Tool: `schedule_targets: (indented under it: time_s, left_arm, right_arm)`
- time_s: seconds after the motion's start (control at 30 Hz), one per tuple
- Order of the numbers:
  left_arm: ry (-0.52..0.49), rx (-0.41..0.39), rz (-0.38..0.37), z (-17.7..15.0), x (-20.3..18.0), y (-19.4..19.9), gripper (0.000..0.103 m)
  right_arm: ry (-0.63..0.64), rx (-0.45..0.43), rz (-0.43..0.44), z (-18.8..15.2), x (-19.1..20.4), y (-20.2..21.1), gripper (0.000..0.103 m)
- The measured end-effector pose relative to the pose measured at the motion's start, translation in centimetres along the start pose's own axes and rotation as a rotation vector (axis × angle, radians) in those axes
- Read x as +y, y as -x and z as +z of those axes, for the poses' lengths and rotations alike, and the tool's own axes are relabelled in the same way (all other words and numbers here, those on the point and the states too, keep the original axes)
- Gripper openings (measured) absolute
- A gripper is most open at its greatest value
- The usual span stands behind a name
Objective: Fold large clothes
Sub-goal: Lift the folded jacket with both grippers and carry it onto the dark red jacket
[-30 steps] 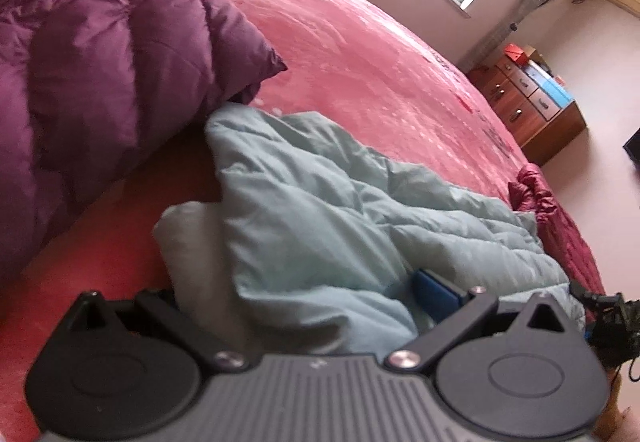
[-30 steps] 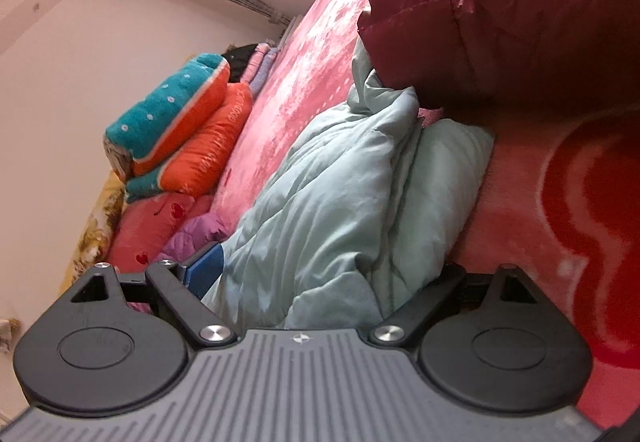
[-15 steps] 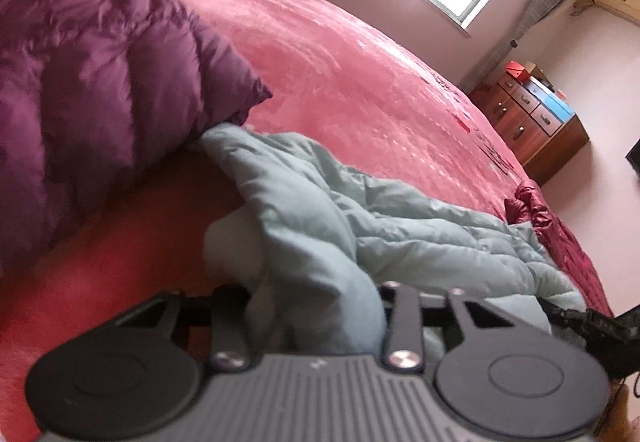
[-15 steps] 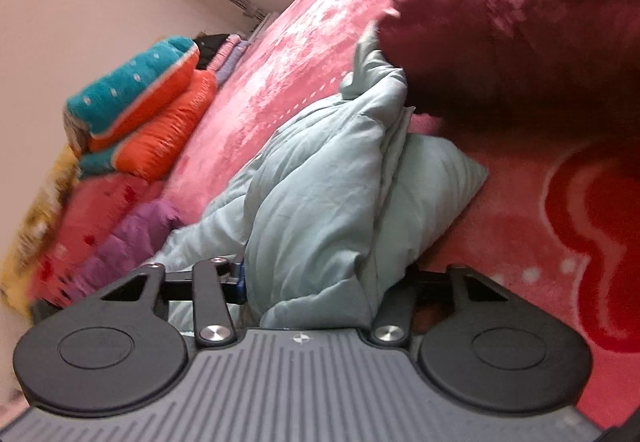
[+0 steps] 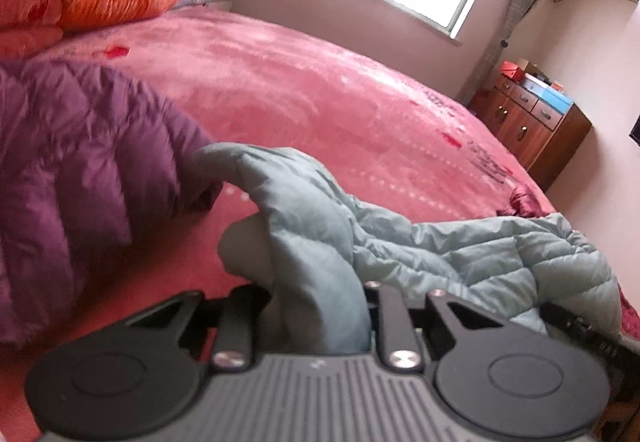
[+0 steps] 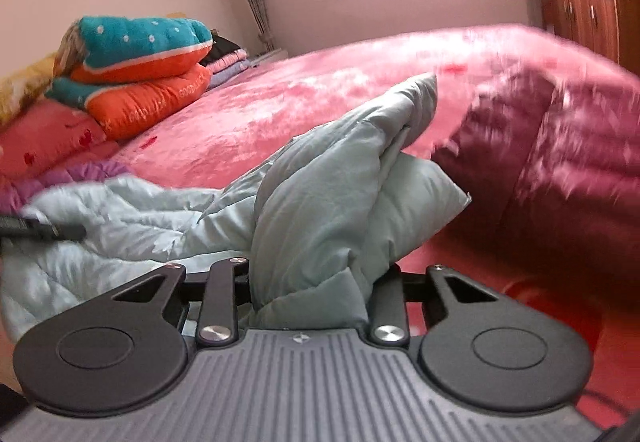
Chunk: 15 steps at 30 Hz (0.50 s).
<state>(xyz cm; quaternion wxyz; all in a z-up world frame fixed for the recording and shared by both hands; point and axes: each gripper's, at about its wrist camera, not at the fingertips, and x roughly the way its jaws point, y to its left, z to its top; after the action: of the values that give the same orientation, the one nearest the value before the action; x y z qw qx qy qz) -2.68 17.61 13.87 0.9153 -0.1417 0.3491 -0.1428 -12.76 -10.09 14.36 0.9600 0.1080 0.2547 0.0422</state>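
A pale teal quilted jacket (image 5: 460, 242) lies crumpled on the pink bed (image 5: 320, 89). My left gripper (image 5: 320, 306) is shut on a bunched fold of it and holds that fold a little off the bed. My right gripper (image 6: 312, 290) is shut on another thick fold of the same jacket (image 6: 328, 193), which rises in a peak ahead of it. The fingertips of both grippers are hidden in the cloth. The other gripper shows as a dark shape at the right edge of the left wrist view (image 5: 580, 326) and at the left edge of the right wrist view (image 6: 36, 230).
A purple down jacket (image 5: 80, 181) lies on the bed touching the teal one; it shows maroon in the right wrist view (image 6: 560, 169). Folded orange and teal quilts (image 6: 136, 73) are stacked at the bed head. A wooden dresser (image 5: 532, 121) stands by the far wall.
Both grippers closed on folds of the teal jacket and lifted them off the bed. Both cameras swung up, so the window and far wall now show.
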Motion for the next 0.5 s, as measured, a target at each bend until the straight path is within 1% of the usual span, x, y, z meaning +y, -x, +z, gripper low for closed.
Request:
schedule_targets:
  time_s: [0.1,0.37,0.5]
  left_arm:
    - [-0.021,-0.015,-0.004,0.7,-1.0,0.6,0.02]
    - [-0.037,-0.05,-0.027,1.5,-3.1,1.9,0.019]
    - [-0.057,-0.074,-0.046,2.0,-4.6,2.3,0.019]
  right_arm:
    - [0.112,-0.037,-0.051,0.1,1.5,0.9,0.038]
    - [0.24,-0.137,-0.132,0.5,1.6,3.0,0.036]
    - [0.264,-0.183,-0.172,0.6,1.7,3.9,0.036]
